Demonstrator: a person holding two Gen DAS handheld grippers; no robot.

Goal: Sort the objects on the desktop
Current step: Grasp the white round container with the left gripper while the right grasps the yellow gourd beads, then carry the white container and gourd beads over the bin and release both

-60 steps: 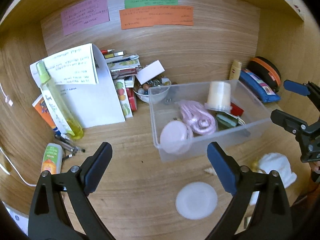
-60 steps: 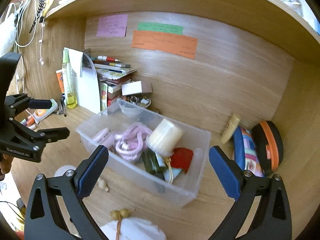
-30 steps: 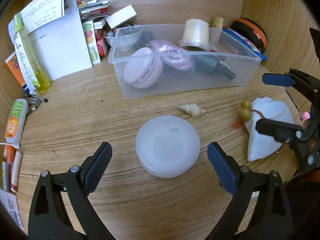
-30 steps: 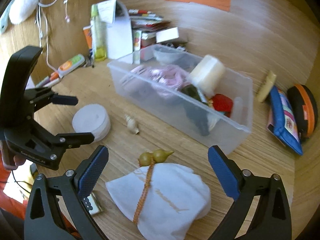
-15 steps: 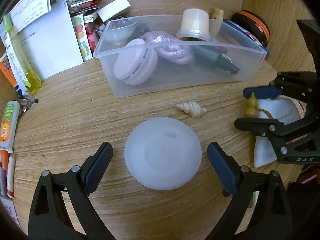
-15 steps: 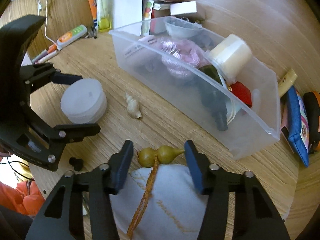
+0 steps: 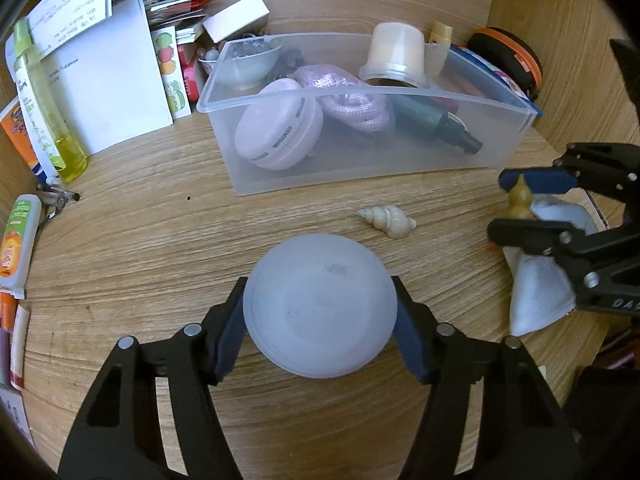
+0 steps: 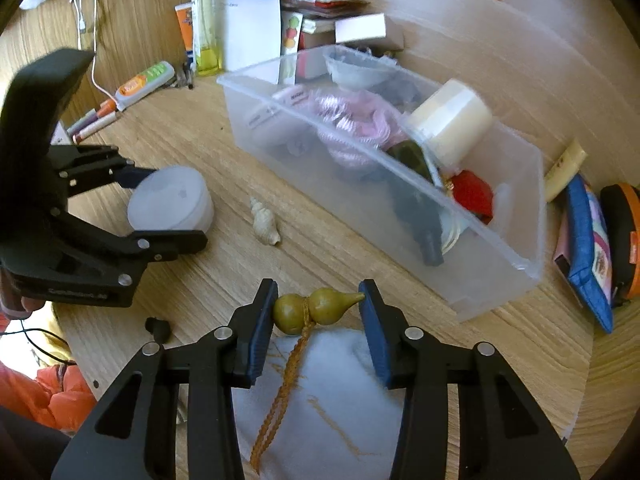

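Fingers of both grippers are closing, left apparently touching the jar, right pinching the gourd; next, lift each into the bin.

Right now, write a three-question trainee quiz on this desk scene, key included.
1. True or false: the seashell lies inside the clear bin.
2. What sits between the left gripper pads? A) pink case B) round white container C) yellow spray bottle
3. Fill in: the right gripper is closing around the small ____ on a braided cord.

Key: 1. False, it lies on the desk in front of the bin. 2. B. 3. Gourd.
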